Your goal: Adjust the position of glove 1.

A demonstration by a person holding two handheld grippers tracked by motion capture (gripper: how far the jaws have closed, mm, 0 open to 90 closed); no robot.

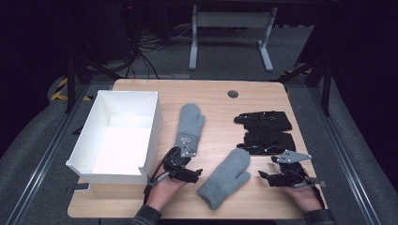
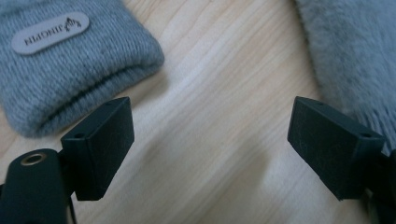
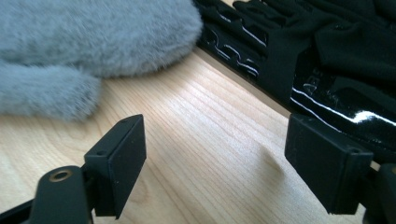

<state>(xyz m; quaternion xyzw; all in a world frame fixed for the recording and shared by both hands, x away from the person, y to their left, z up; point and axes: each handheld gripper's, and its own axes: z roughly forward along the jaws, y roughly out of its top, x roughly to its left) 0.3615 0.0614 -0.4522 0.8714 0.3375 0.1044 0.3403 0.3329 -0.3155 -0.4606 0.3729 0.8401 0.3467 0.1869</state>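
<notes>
- A person stands at the near edge of a wooden table [image 1: 220, 101] with a two-jaw gripper in each hand.
- The left gripper [image 1: 196, 174] hangs near the front edge, jaws spread and holding nothing, bare wood between them.
- The right gripper [image 1: 265, 168] sits toward the front right corner, jaws also apart and empty.
- Between the two grippers lies a fluffy grey mitten [image 1: 226, 177], tilted, cuff toward the front edge.
- A second grey mitten [image 1: 189, 126], knitted side up with a small label, lies flat in the middle, cuff just beyond the left gripper.
- Both mittens look light, soft and floppy; I judge the thick ribbed cuff the safest place to pinch, since the fur may slip.
- Two black gloves [image 1: 265, 130] lie side by side near the right edge, thin and partly glossy.
- A white open box [image 1: 152, 136] stands at the left edge; it appears empty.
</notes>
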